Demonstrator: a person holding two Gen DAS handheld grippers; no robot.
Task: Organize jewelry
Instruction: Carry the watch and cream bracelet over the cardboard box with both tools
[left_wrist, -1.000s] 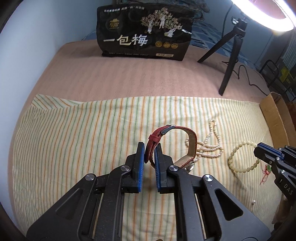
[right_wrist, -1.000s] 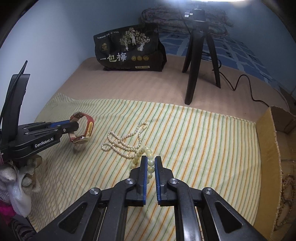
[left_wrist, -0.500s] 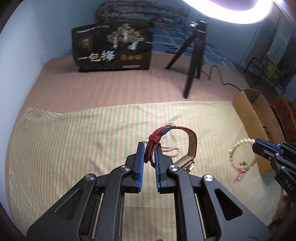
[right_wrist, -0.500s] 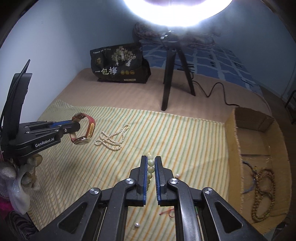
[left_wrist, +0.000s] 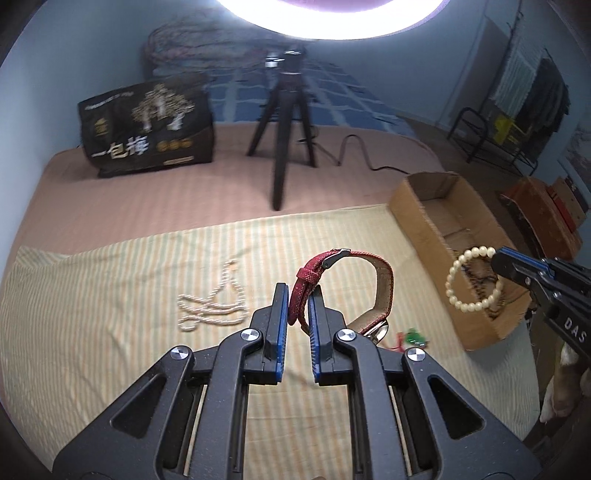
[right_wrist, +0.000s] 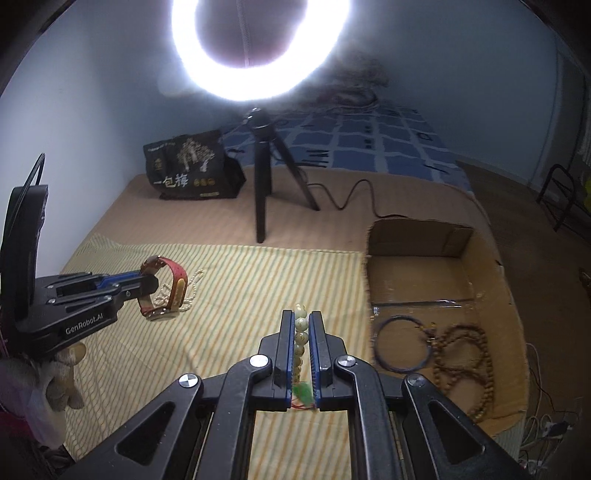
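My left gripper (left_wrist: 297, 291) is shut on the strap of a red watch (left_wrist: 382, 280) and holds it above the striped cloth (left_wrist: 110, 332); the watch also shows in the right wrist view (right_wrist: 173, 291). My right gripper (right_wrist: 302, 321) is shut on a pale bead bracelet (right_wrist: 300, 332) with a green charm (right_wrist: 303, 389), held in the air left of the cardboard box (right_wrist: 443, 254). In the left wrist view the bracelet (left_wrist: 469, 280) hangs at the box's near wall (left_wrist: 424, 243). A pearl necklace (left_wrist: 214, 306) lies on the cloth.
The box holds a dark bangle (right_wrist: 402, 345) and a brown bead string (right_wrist: 469, 362). A black tripod (left_wrist: 284, 129) with a ring light and cable stands behind the cloth. A black bag (left_wrist: 147, 129) sits at the back left.
Both grippers have risen and moved right toward the box, carrying the watch and the bead bracelet. The bracelet has left the cloth. The pearl necklace stays behind.
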